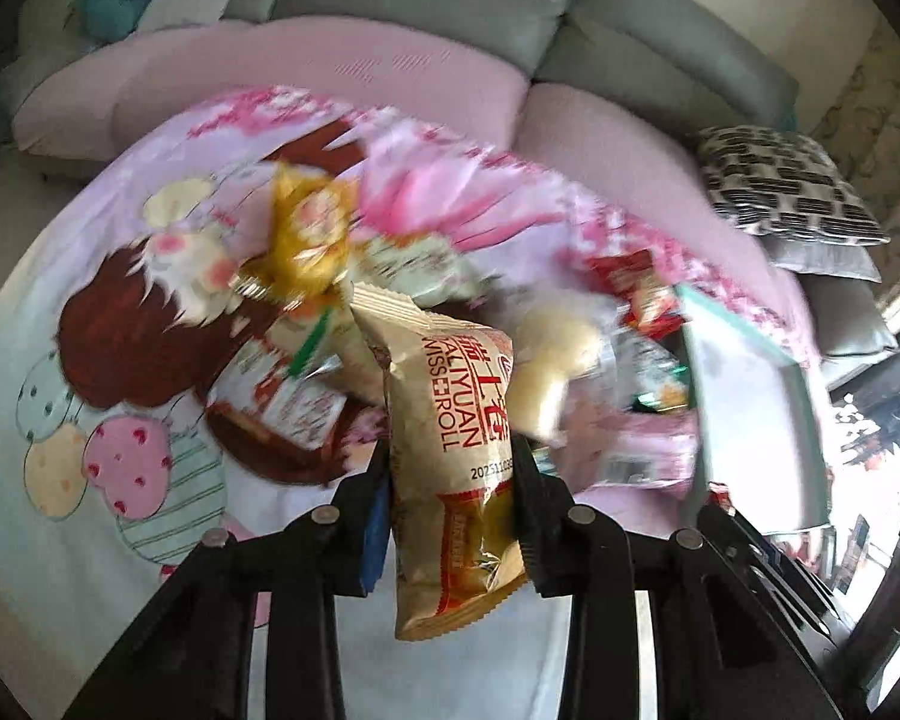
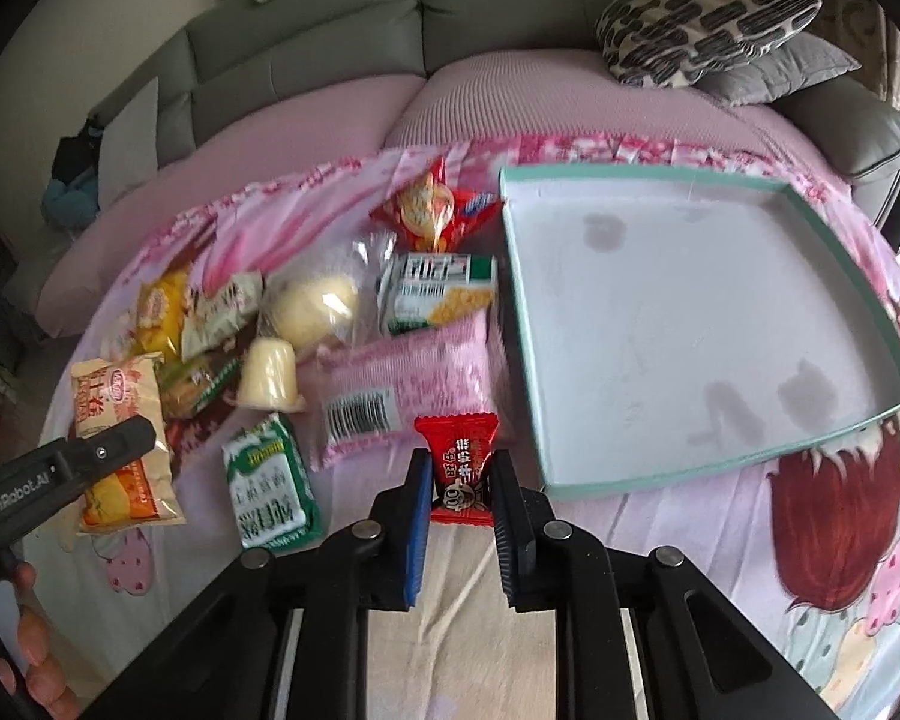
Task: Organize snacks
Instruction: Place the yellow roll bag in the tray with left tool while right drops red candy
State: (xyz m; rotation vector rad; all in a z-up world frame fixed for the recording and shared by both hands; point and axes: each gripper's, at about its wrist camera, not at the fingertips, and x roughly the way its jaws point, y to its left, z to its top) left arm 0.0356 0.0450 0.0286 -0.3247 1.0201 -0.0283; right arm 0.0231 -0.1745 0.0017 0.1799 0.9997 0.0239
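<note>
My left gripper [image 1: 450, 462] is shut on a tan and red Swiss roll packet [image 1: 450, 450] and holds it above the cartoon cloth; it also shows in the right wrist view [image 2: 120, 420]. My right gripper [image 2: 462, 474] is shut on a small red candy packet [image 2: 457, 468], just left of the near corner of the empty teal-rimmed tray [image 2: 678, 312]. A pile of snacks lies left of the tray: a pink packet [image 2: 408, 384], a green packet [image 2: 270, 486], a cream pudding cup [image 2: 268, 375], a red cracker packet [image 2: 432, 210] and several more.
The cloth covers a round surface in front of a grey sofa with pink seat covers [image 2: 330, 114]. Patterned cushions [image 2: 702, 24] lie at the back right. The left gripper's body and a hand [image 2: 36, 654] show at the lower left of the right wrist view.
</note>
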